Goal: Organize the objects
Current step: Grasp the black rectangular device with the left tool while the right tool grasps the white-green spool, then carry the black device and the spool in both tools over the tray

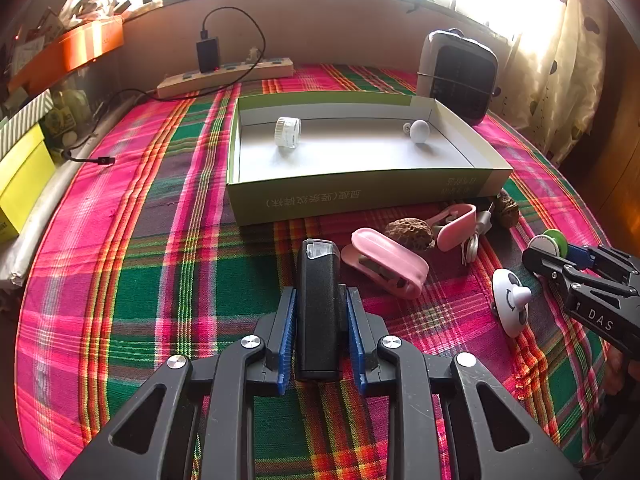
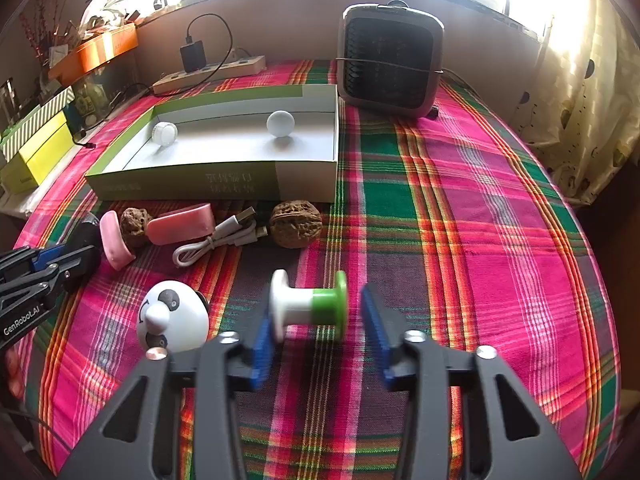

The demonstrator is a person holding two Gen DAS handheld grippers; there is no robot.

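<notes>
We see the left gripper point(image 1: 321, 312) with its blue pads pressed against both sides of a black rectangular plastic device point(image 1: 319, 308) with a clear end window, standing on the pink-and-green plaid cloth point(image 1: 160, 240). To its left the cloth lies bare out to the table edge. The right gripper point(image 2: 316, 330) is partly open around a white-and-green spool-shaped plastic piece point(image 2: 310, 305); its left pad is at the white flange, its right pad apart from the green one. Bare cloth stretches to the right of it. Beyond lies the shallow open green-and-white cardboard box point(image 2: 224, 184), holding a white ribbed cap point(image 2: 164, 133) and a white ball point(image 2: 280, 123), with a pink plastic clip point(image 1: 386, 262) just before its near wall.
</notes>
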